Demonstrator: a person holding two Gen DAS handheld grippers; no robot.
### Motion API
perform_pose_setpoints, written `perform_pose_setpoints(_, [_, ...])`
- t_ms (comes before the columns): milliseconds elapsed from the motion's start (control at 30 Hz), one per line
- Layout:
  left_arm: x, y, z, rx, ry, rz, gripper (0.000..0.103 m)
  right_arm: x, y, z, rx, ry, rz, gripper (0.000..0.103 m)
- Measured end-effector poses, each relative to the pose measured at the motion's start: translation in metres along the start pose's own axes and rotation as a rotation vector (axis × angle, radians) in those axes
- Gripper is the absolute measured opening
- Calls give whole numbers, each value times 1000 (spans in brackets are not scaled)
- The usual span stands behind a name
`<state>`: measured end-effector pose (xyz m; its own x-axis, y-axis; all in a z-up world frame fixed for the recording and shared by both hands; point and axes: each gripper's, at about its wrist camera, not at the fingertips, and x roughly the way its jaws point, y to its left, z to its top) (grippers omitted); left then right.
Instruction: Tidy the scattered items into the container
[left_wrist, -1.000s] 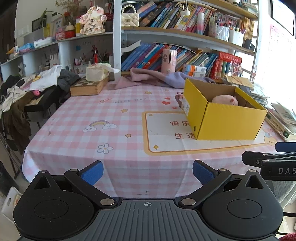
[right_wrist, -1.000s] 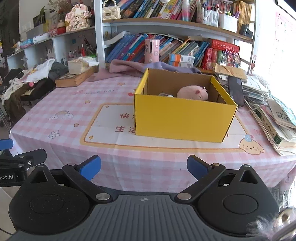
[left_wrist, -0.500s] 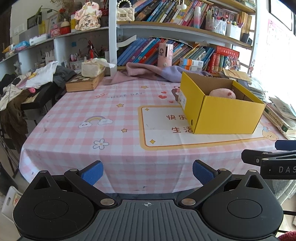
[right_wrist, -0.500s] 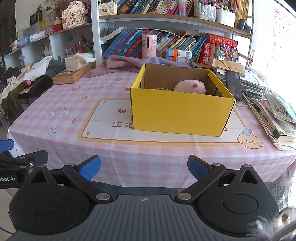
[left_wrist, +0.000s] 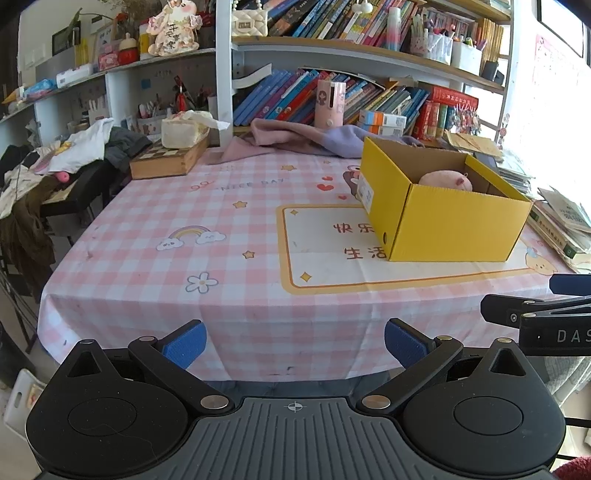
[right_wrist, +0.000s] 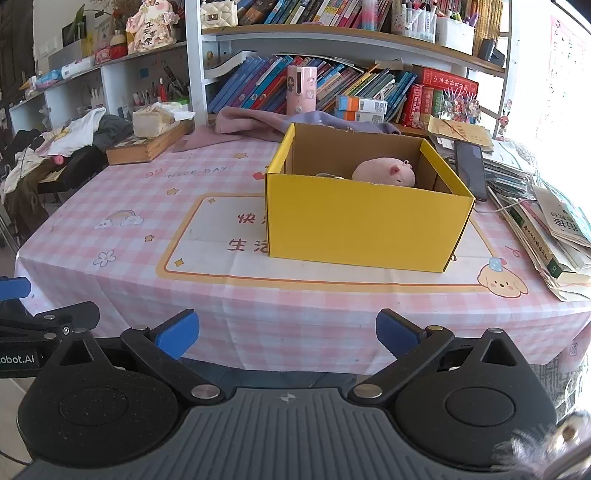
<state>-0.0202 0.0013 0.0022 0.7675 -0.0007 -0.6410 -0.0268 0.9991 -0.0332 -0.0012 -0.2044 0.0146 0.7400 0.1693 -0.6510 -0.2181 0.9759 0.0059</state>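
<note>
A yellow cardboard box (right_wrist: 365, 225) stands on the pink checked tablecloth (right_wrist: 147, 206); the left wrist view has the same box (left_wrist: 458, 225) at the right. A pink plush pig (right_wrist: 384, 170) lies inside it, its back just showing over the rim as the pig (left_wrist: 445, 180). My left gripper (left_wrist: 293, 343) is open and holds nothing, off the table's near edge. My right gripper (right_wrist: 286, 332) is open too, in front of the box and short of the table. Each gripper's side appears at the edge of the other view.
A wooden chess box (left_wrist: 168, 160) with a tissue pack sits at the far left of the table. Pink and lilac cloth (left_wrist: 295, 136) lies along the back edge. Stacked books and papers (right_wrist: 546, 236) and a dark phone (right_wrist: 469, 170) crowd the right side. Bookshelves stand behind.
Both grippers have pulled back from the table, so its near edge and hanging cloth now show. The box and pig have stayed put. Both grippers remain open.
</note>
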Motion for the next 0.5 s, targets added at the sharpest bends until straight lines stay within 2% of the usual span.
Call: perform_pose_setpoints(500, [1, 1, 1, -21, -9, -20, 103, 8, -1, -1, -2, 20, 0, 103])
